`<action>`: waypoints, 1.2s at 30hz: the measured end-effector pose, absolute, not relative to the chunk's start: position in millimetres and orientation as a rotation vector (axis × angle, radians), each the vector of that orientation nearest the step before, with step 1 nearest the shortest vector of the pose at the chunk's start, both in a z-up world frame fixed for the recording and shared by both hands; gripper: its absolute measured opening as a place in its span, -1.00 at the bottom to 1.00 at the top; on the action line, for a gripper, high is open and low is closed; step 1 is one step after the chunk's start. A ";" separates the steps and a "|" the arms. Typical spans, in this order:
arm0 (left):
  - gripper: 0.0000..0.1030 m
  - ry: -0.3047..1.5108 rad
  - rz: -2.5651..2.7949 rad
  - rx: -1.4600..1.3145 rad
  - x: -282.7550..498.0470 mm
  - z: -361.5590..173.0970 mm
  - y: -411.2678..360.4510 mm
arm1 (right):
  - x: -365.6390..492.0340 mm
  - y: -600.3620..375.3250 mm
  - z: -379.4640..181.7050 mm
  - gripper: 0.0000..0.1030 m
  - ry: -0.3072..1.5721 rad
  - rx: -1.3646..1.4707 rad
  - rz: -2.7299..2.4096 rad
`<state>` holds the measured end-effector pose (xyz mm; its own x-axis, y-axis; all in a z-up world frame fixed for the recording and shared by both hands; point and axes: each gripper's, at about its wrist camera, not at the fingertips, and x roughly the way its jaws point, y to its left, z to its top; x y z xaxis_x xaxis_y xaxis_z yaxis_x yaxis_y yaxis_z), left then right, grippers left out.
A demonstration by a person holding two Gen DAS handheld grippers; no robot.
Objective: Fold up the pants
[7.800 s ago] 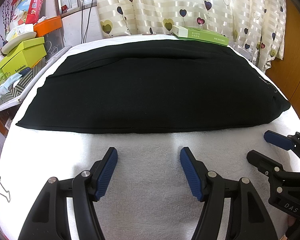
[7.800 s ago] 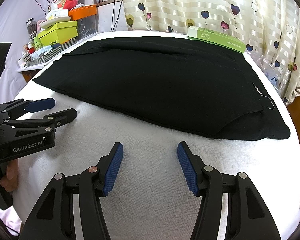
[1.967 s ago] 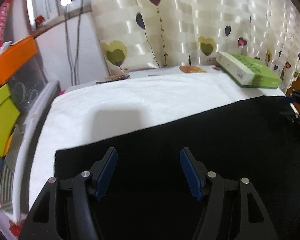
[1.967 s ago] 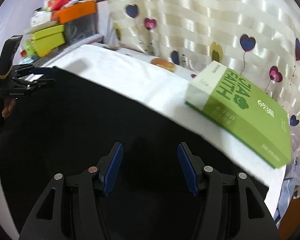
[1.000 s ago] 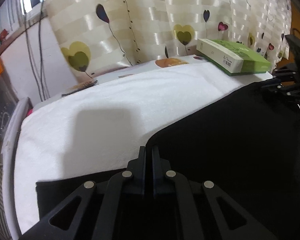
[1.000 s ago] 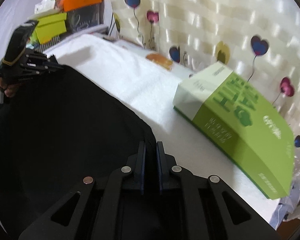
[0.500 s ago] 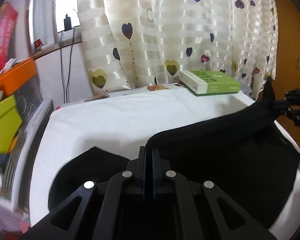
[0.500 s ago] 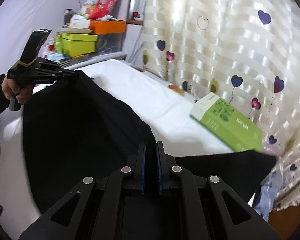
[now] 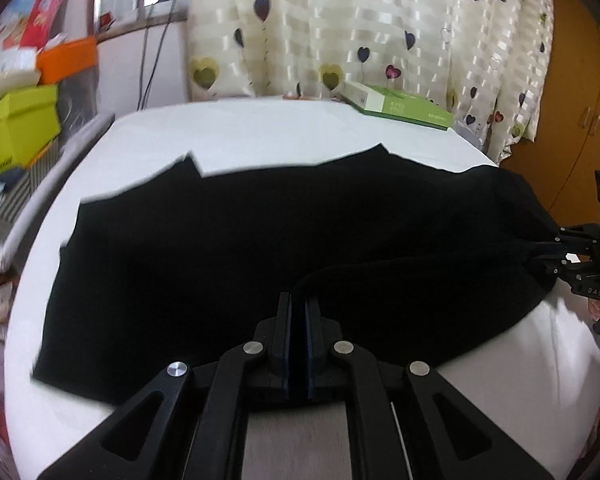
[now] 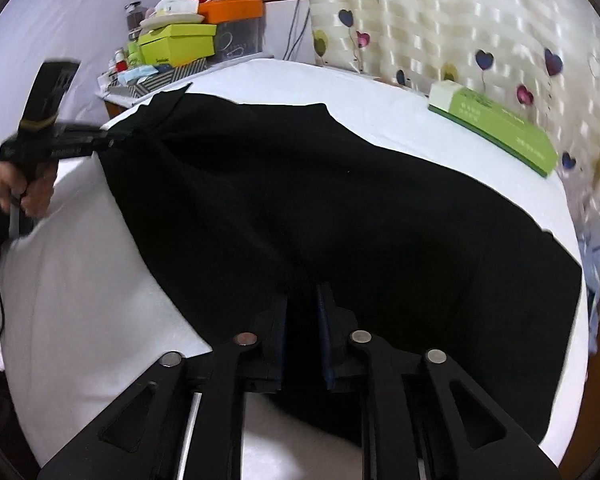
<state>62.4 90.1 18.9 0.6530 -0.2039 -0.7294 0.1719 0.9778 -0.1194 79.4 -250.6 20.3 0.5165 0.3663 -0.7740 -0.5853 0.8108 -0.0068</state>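
Garment: the black cloth pants (image 9: 260,248) lie across the white towel-covered table (image 9: 260,136), long axis running left to right between the two grippers; part of the cloth is lifted off the table.
Left gripper (image 9: 298,312): jaws pressed together on a raised fold of the pants at the near edge — the cloth rises straight into them.
Right gripper (image 10: 302,312): jaws narrowed on a thicker pinch of the same cloth, a dark wad filling the gap between the blue pads.
Key relation: each gripper holds one end of the same edge, and the rest of the pants lies ahead of both jaws, toward the heart-print curtain (image 9: 380,28).
Nearer hand: neither is clearly nearer; the two stand well apart along the long axis, level with each other.
Likely step: laying the carried edge down to complete a lengthwise fold — a judgement, not seen.
Bystander: the flat green cardboard box (image 10: 496,128) sits at the far edge, apart from the cloth.
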 end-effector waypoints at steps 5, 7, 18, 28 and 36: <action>-0.64 0.794 -0.168 -0.155 35.3 29.1 110.5 | 61.2 -253.3 33.7 -0.23 0.815 -0.243 0.587; -0.35 0.771 -0.125 -0.186 34.2 37.3 118.0 | 55.7 -256.9 38.3 -0.23 0.794 -0.221 0.571; 0.04 0.872 0.180 -0.035 133.7 19.6 108.6 | 56.1 -306.2 45.0 -0.23 0.731 -0.015 0.342; -0.93 0.758 0.297 -0.084 87.2 28.6 136.8 | 32.8 -362.7 45.1 -0.23 0.744 0.135 0.183; -0.91 0.769 0.284 -0.284 45.6 14.7 177.8 | 26.6 -390.1 30.7 -0.16 0.786 0.267 0.090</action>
